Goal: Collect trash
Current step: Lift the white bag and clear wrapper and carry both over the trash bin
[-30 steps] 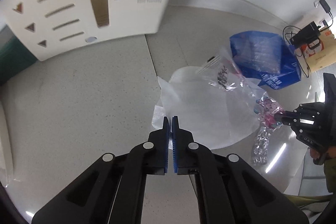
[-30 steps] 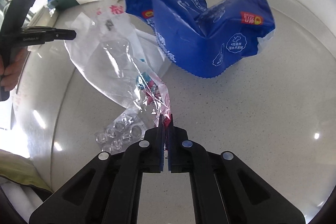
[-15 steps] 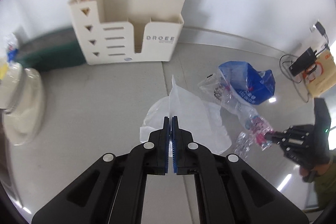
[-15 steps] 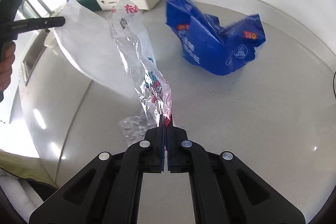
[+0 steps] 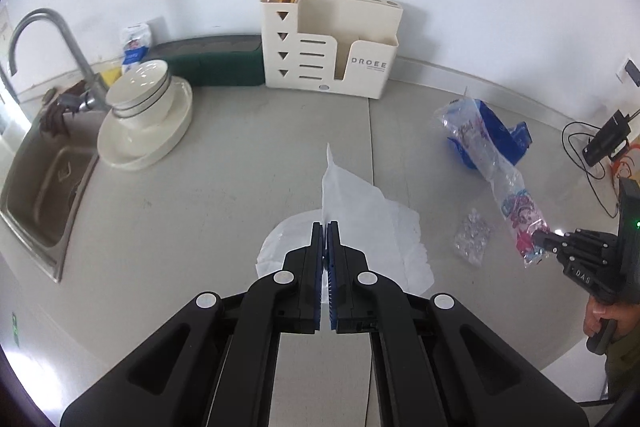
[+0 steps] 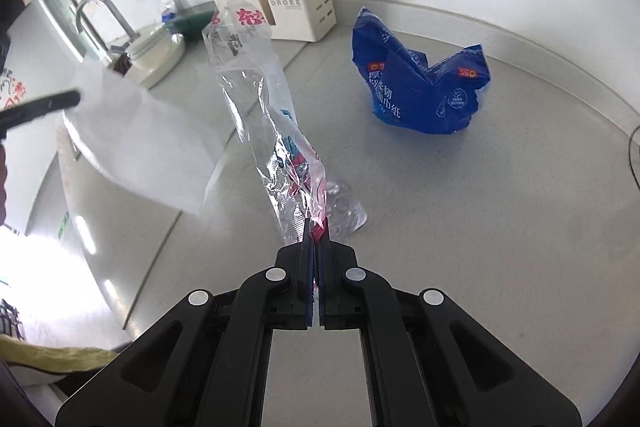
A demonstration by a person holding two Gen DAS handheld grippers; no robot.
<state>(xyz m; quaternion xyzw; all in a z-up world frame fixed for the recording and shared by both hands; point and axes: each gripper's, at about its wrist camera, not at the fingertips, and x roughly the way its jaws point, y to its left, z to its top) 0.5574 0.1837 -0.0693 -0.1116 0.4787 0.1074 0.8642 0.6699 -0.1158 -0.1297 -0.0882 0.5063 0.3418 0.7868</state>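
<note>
My left gripper [image 5: 325,227] is shut on a white sheet of thin paper [image 5: 360,211], which hangs lifted off the grey counter [image 5: 224,195]. In the right wrist view the same sheet [image 6: 140,143] dangles from the left gripper's tip at the far left. My right gripper [image 6: 318,227] is shut on the end of a clear printed plastic wrapper [image 6: 264,119], which stretches up and away from it. That wrapper [image 5: 496,171] shows at the right of the left wrist view. A crumpled blue tissue pack [image 6: 420,83] and a clear blister sheet [image 5: 472,239] lie on the counter.
A cream organiser [image 5: 332,43] stands against the back wall. Stacked white bowls on a plate [image 5: 144,111] sit beside a steel sink [image 5: 44,183] with a tap at the left. Cables and a black adapter [image 5: 604,139] lie at the far right. A hand [image 5: 600,315] holds the right gripper.
Both grippers have risen and pulled back from the counter. The white sheet and the clear wrapper have been lifted off the surface; the sink and bowls have come into view.
</note>
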